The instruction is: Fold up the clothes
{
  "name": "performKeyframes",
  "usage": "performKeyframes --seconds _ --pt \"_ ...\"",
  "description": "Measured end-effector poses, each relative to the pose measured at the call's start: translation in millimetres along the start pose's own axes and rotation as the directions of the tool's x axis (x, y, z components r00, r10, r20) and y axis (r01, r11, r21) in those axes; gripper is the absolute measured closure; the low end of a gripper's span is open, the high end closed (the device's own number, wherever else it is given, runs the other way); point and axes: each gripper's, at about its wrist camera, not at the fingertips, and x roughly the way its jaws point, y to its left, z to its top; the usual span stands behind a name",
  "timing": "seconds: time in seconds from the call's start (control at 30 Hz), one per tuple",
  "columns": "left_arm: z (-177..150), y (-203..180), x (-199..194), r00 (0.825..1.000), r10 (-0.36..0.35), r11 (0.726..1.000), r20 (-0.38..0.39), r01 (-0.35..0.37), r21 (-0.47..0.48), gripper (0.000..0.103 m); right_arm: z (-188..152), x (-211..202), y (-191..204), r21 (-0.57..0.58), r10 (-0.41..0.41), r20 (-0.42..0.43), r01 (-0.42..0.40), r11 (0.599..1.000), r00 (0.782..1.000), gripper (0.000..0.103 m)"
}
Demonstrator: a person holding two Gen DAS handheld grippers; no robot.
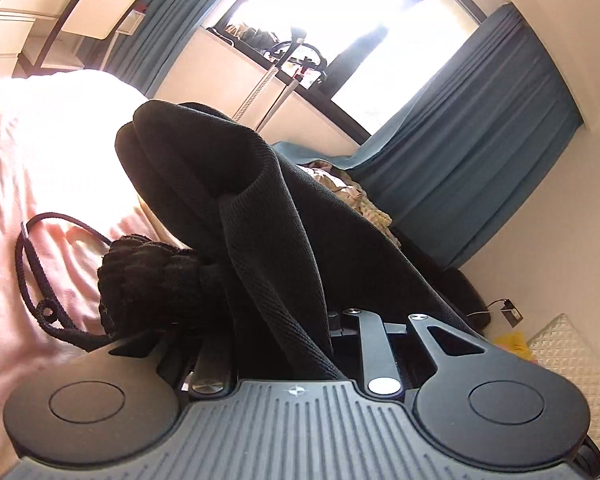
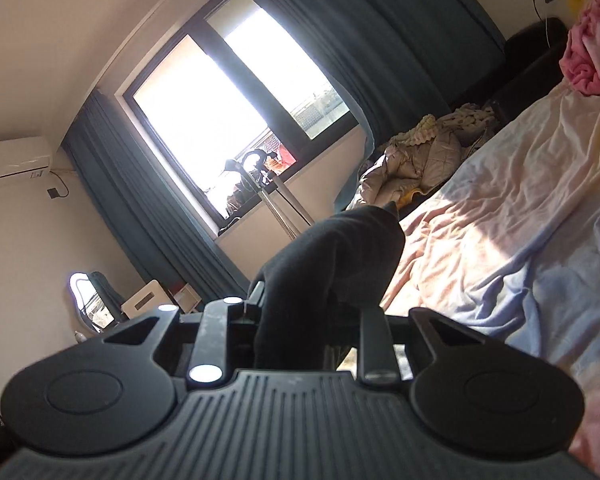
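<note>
A black knit garment point(image 1: 260, 208) with a drawstring point(image 1: 36, 272) and a gathered ribbed cuff point(image 1: 148, 284) is lifted over the pink bed sheet point(image 1: 28, 184). In the left wrist view my left gripper point(image 1: 276, 320) is shut on a thick fold of it; the cloth hides the fingertips. In the right wrist view my right gripper point(image 2: 300, 320) is shut on another part of the same black garment point(image 2: 340, 256), which bunches up between the fingers and covers their tips. Both views are tilted.
A pastel bed sheet point(image 2: 520, 208) spreads to the right, with a pink cloth pile point(image 2: 592, 40) at its far corner and a beige jacket point(image 2: 416, 164) by the blue curtain point(image 2: 400, 40). A stand point(image 1: 276, 80) is at the bright window. A white chair point(image 1: 104, 4) is beyond the bed.
</note>
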Motion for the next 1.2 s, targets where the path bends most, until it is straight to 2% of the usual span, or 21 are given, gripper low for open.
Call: performKeyframes --seconds 0.03,0.07,0.13,0.27,0.43,0.53,0.63,0.77,1.03,1.13,1.2 --pt "-5 -14 -5 1.000 -0.024 1.000 -0.002 0.024 0.015 0.078 12 -12 -1 -0.006 -0.004 0.020 0.004 1.000 1.000 0.076" --pt "-25 -34 1 0.998 -0.055 0.998 -0.004 0.055 0.033 0.078 25 -23 -1 -0.013 -0.007 0.040 0.008 1.000 0.999 0.076" --pt "-37 -67 4 0.993 -0.117 0.991 -0.011 0.118 0.060 0.078 56 -52 -11 -0.036 -0.018 0.092 0.021 0.999 0.996 0.076" --pt "-70 -141 23 0.969 -0.241 0.963 -0.047 0.245 0.116 0.078 110 -108 -36 -0.057 -0.044 0.213 0.057 0.997 0.976 0.076" --pt "-124 -238 65 0.926 -0.344 0.916 -0.154 0.367 0.162 0.078 170 -164 -94 -0.016 -0.132 0.307 0.144 0.989 0.943 0.076" --pt "-172 -276 100 0.899 -0.380 0.891 -0.217 0.419 0.174 0.078 204 -192 -142 -0.002 -0.206 0.333 0.219 0.976 0.920 0.076" --pt "-210 -306 145 0.872 -0.392 0.882 -0.292 0.447 0.151 0.078 231 -202 -187 -0.026 -0.286 0.320 0.310 0.950 0.903 0.076" --pt "-233 -303 201 0.863 -0.366 0.879 -0.349 0.444 0.174 0.078 249 -197 -248 -0.037 -0.384 0.279 0.409 0.912 0.880 0.076" --pt "-279 -297 313 0.835 -0.306 0.871 -0.457 0.440 0.221 0.078 228 -149 -354 -0.040 -0.490 0.196 0.506 0.862 0.850 0.076" --pt "-296 -293 354 0.822 -0.282 0.866 -0.494 0.440 0.237 0.078 198 -130 -388 -0.028 -0.520 0.113 0.526 0.850 0.847 0.076" --pt "-301 -278 358 0.809 -0.300 0.855 -0.505 0.463 0.234 0.077 173 -124 -404 -0.014 -0.545 0.052 0.546 0.838 0.837 0.075"
